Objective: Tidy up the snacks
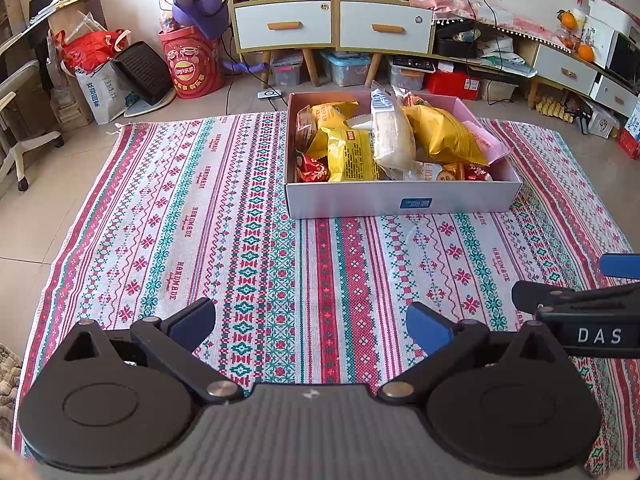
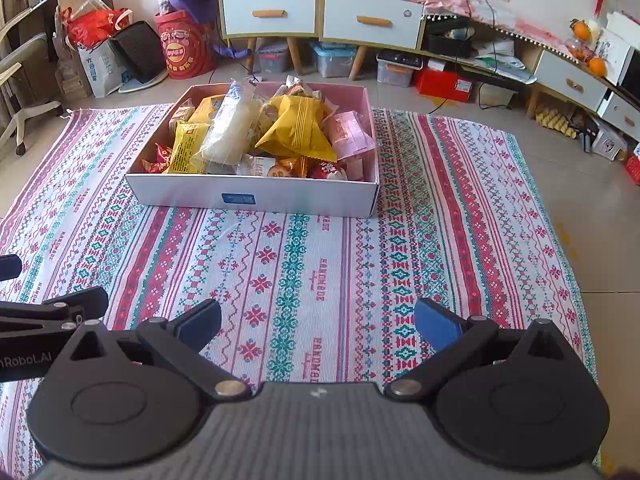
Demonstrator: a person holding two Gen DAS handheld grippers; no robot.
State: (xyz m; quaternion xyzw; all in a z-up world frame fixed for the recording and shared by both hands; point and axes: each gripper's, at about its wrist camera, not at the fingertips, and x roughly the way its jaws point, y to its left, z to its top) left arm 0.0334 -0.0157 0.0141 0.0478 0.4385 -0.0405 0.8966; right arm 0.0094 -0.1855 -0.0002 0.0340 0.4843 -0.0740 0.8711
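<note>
A white cardboard box (image 1: 400, 202) with a pink inside stands on the patterned cloth (image 1: 248, 264); it also shows in the right wrist view (image 2: 248, 196). It holds several snack packs: yellow bags (image 1: 444, 134) (image 2: 298, 128), a clear white-filled pack (image 1: 392, 132) (image 2: 232, 124), a pink pack (image 2: 350, 134) and small red sweets (image 1: 312, 168). My left gripper (image 1: 310, 322) is open and empty, low over the cloth in front of the box. My right gripper (image 2: 318, 322) is open and empty beside it, also in front of the box.
The cloth (image 2: 320, 272) lies on a tiled floor. Behind the box stand white-drawer cabinets (image 1: 332, 28), storage bins (image 1: 346, 68), a red Lay's bucket (image 1: 190, 64), bags (image 1: 100, 80) and a chair (image 1: 20, 120) at the left. A low shelf (image 1: 568, 68) runs along the right.
</note>
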